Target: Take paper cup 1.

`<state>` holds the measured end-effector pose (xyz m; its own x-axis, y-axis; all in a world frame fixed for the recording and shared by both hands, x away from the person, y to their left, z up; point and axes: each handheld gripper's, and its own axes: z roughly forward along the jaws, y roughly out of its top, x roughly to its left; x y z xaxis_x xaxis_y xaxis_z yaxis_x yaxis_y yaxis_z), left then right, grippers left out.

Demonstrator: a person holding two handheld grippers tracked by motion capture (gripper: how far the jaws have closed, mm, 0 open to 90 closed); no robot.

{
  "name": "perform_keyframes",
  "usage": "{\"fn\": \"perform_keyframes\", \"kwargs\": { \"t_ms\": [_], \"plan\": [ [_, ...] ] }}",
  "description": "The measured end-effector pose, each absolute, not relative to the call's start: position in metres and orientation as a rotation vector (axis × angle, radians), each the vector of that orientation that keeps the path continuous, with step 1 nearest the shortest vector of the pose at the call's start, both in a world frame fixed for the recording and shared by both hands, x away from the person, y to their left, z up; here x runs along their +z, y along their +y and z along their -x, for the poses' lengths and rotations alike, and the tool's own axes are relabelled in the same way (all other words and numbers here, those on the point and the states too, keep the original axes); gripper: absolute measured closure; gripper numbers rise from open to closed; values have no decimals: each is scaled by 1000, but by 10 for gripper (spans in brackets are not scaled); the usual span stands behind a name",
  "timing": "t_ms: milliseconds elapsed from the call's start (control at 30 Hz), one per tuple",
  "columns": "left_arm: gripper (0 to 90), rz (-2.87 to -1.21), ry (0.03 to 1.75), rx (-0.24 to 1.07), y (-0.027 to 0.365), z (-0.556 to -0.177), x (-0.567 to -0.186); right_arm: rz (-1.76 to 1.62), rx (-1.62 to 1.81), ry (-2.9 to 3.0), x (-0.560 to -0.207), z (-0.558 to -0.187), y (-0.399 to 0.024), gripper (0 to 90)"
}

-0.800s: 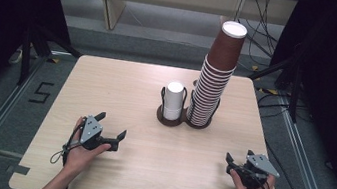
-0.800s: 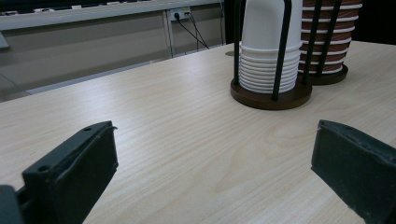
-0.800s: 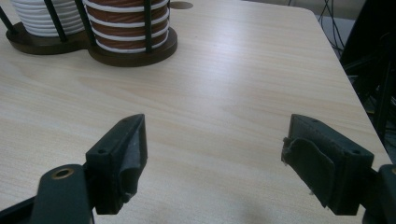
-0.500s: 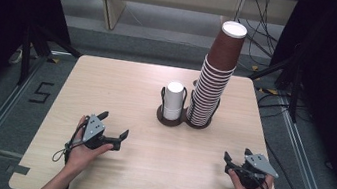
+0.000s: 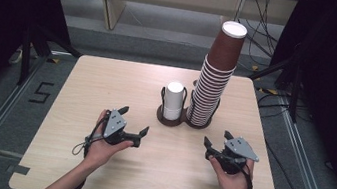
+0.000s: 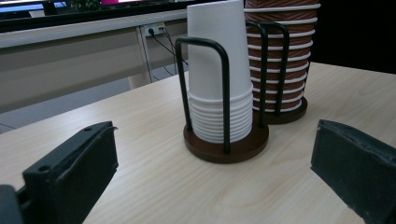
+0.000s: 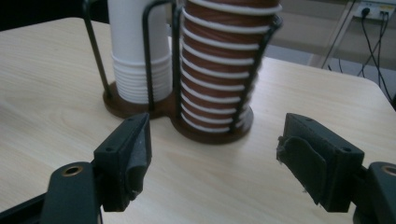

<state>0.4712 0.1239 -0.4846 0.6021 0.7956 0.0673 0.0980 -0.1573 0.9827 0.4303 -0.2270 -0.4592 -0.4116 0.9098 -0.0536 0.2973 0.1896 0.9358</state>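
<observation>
A black wire holder with a dark brown base (image 5: 183,120) stands mid-table. Its left ring holds a short upside-down stack of white cups (image 5: 173,100), its right ring a tall stack of brown cups (image 5: 214,76). My left gripper (image 5: 134,120) rests open on the table, front-left of the holder. Front-right of it sits my right gripper (image 5: 217,137), also open. In the left gripper view the white cups (image 6: 219,70) rise between the spread jaws of my left gripper (image 6: 215,170). The brown cups (image 7: 224,65) stand ahead of my right gripper (image 7: 217,156).
The light wooden table (image 5: 108,80) has bare surface all round the holder. Cables (image 5: 265,43) trail on the floor behind and to the right. A "5" mark (image 5: 41,91) is on the floor at the left.
Both hands have slid their grippers forward and inward, closer to the cup holder. The jaws stay apart.
</observation>
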Motion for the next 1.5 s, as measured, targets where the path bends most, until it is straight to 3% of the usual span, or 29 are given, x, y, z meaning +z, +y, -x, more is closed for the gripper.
{"fn": "perform_keyframes", "kwargs": {
  "t_ms": [800, 1200, 1500],
  "plan": [
    [0, -1585, 948, 805, 36, -512, -496, -1050, 1312, 1803, -418, -468, -181, 303],
    [73, -1597, 1080, 776, 24, -532, -503, -1029, 1322, 1823, -410, -480, -166, 325],
    [76, -1609, 1131, 729, 25, -542, -506, -1002, 1331, 1805, -403, -481, -166, 327]
  ]
}}
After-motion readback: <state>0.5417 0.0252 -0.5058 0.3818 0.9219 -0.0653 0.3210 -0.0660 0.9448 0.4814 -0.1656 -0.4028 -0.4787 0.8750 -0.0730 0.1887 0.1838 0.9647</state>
